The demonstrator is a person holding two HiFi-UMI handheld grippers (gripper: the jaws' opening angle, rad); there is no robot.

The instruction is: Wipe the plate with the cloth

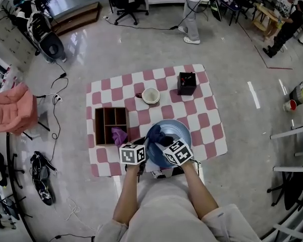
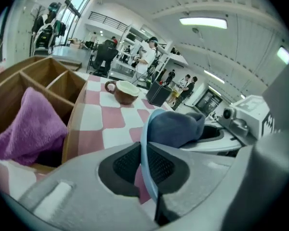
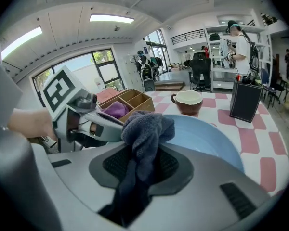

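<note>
Forearms (image 1: pixel 127 195): reach from the bottom of the head view to both tools.
Left hand-held gripper (image 1: pixel 144 153) (image 2: pixel 144 166): jaws pinching the near left rim of the plate.
Right hand-held gripper (image 1: pixel 165 146) (image 3: pixel 138 166): jaws clamped on the cloth, just beside the left one.
Plate (image 1: pixel 175 129) (image 2: pixel 145 129) (image 3: pixel 209 139): light blue, at the counter's near edge.
Cloth (image 1: pixel 156 134) (image 2: pixel 176 128) (image 3: pixel 144 126): dark blue, bunched over the plate's inner face.
Counter (image 1: pixel 208 116): pink-and-white checked cover.
Wooden organiser (image 1: pixel 105 116): left of the plate, purple rag (image 1: pixel 119 135) in a near compartment.
Cup (image 1: pixel 150 96), black box (image 1: pixel 187 83): farther back.
</note>
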